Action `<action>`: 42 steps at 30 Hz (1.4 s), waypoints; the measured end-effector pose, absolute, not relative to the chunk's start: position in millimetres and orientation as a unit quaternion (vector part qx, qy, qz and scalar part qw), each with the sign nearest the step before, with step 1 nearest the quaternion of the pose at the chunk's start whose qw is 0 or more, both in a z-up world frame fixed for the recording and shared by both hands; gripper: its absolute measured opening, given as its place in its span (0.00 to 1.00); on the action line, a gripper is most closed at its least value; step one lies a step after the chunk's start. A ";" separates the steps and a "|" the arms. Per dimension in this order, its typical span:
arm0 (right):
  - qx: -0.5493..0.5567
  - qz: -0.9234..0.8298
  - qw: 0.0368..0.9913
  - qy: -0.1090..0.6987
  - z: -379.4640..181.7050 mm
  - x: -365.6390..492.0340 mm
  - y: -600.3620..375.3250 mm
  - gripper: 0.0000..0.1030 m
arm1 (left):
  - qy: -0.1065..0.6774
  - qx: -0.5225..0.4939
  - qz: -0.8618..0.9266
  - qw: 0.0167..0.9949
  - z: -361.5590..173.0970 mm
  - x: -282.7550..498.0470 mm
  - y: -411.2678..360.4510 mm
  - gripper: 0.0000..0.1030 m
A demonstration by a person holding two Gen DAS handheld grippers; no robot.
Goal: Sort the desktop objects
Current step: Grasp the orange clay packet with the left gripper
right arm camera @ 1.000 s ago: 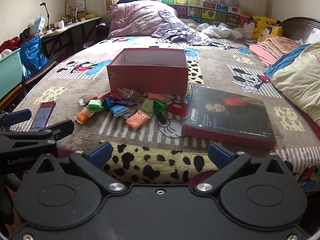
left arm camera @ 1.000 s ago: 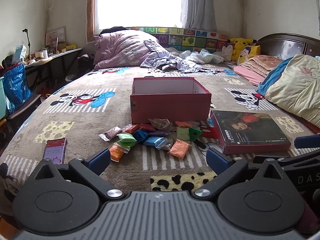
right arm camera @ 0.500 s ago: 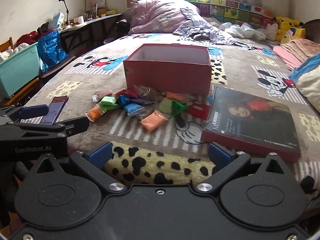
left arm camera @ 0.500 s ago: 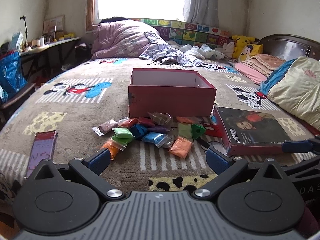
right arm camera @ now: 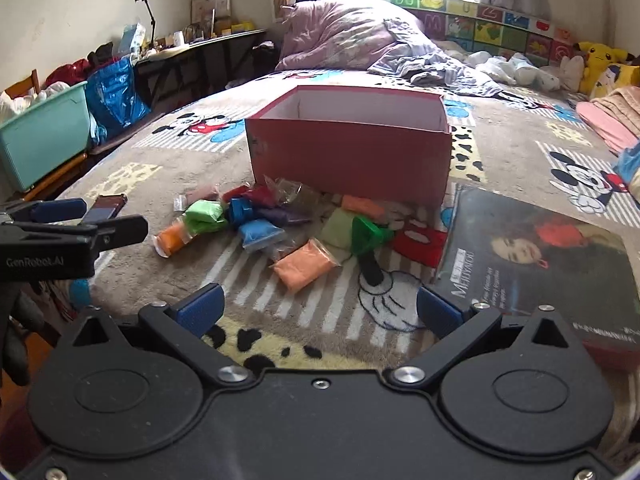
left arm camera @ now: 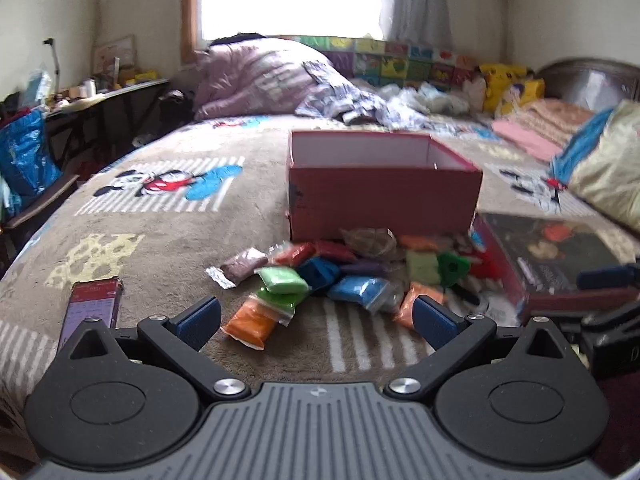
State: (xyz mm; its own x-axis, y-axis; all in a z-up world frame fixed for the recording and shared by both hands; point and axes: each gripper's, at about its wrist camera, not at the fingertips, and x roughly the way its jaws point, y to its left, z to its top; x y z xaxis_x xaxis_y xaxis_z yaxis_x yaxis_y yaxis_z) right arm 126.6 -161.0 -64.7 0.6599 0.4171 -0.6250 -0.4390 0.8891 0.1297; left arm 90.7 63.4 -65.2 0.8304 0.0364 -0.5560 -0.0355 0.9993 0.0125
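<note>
An open red cardboard box (left arm camera: 384, 196) (right arm camera: 348, 156) stands on the bed, and nothing shows inside it. Several small coloured clay packets (left arm camera: 344, 272) (right arm camera: 260, 224) lie scattered in front of it, with an orange packet (left arm camera: 250, 326) nearest my left side and a peach one (right arm camera: 304, 266) nearest my right. A green funnel-shaped piece (right arm camera: 370, 236) lies among them. My left gripper (left arm camera: 316, 320) hangs open just short of the pile. My right gripper (right arm camera: 320, 312) is open too, low over the blanket beside a large flat book (right arm camera: 536, 256).
A phone in a red case (left arm camera: 92, 304) lies at the left on the cartoon-print blanket (left arm camera: 160, 220). Pillows and bedding are heaped at the back and right. A teal bin (right arm camera: 40, 136), a blue bag (right arm camera: 116, 96) and a cluttered desk stand left of the bed.
Both grippers have moved forward toward the packets and box, which now look larger. Each stays open. Nothing on the bed has shifted.
</note>
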 end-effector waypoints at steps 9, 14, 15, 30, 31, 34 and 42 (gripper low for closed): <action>0.000 0.264 0.895 0.360 -94.0 172.4 -136.2 0.99 | 0.336 0.042 -0.002 0.941 -95.8 129.0 85.0 0.99; 0.026 0.252 0.895 0.366 -116.1 191.3 -124.4 0.99 | 0.338 0.086 -0.008 0.937 -115.3 146.4 93.0 0.99; 0.024 0.248 0.896 0.368 -120.4 194.3 -120.8 0.99 | 0.340 0.091 -0.012 0.936 -119.6 149.7 95.1 0.98; -0.048 0.206 0.905 0.368 -159.7 209.5 -112.2 0.99 | 0.389 0.068 -0.048 0.918 -146.5 161.3 105.5 0.63; -0.042 0.195 0.906 0.373 -158.5 208.7 -120.3 0.99 | 0.390 0.065 -0.053 0.917 -145.6 159.0 104.6 0.63; -0.025 0.181 0.909 0.375 -153.9 206.4 -134.8 0.99 | 0.387 0.061 -0.049 0.919 -140.1 152.1 101.7 0.63; 0.027 0.190 0.912 0.363 -148.8 208.0 -138.4 0.99 | 0.396 0.016 -0.001 0.918 -141.8 168.6 108.9 0.63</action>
